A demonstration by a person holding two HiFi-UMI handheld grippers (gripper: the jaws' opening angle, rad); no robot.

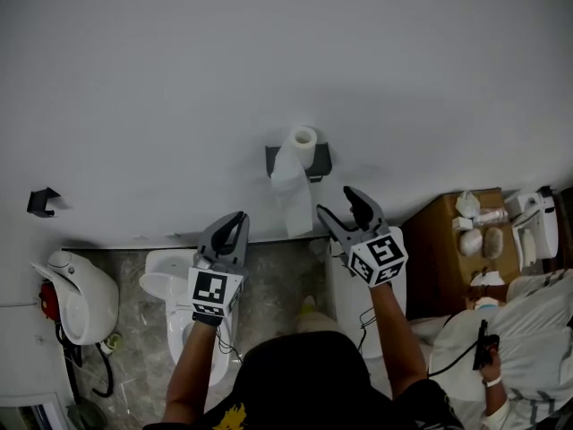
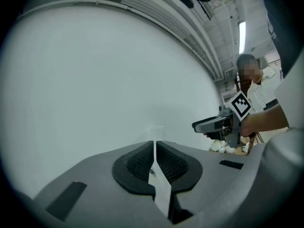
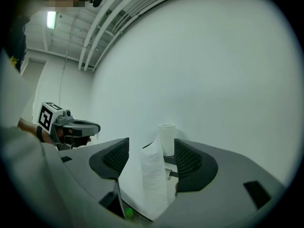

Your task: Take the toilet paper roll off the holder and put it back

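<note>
The white toilet paper roll (image 1: 303,139) sits on the dark wall-mounted holder (image 1: 320,161) at the far white wall (image 1: 179,79), a loose sheet hanging below it. The left gripper (image 1: 237,219) has its fingers (image 2: 142,161) clenched together on nothing. The right gripper (image 1: 337,202) holds its fingers (image 3: 116,158) released and apart (the roll shows between them, farther off, untouched).

The left gripper (image 1: 235,225) and the right gripper (image 1: 337,202) look alike from where I stand: matte grey plastic bodies tapering into two jaws, each lined with black ribbed pads (image 3: 189,159). Each one has a white marker cube (image 1: 213,291) printed with black squares. Thin black cable (image 1: 226,340) trails below. The person wears a black top (image 1: 304,379) with a yellow print (image 1: 229,417), and its sleeves stop above the elbows.
</note>
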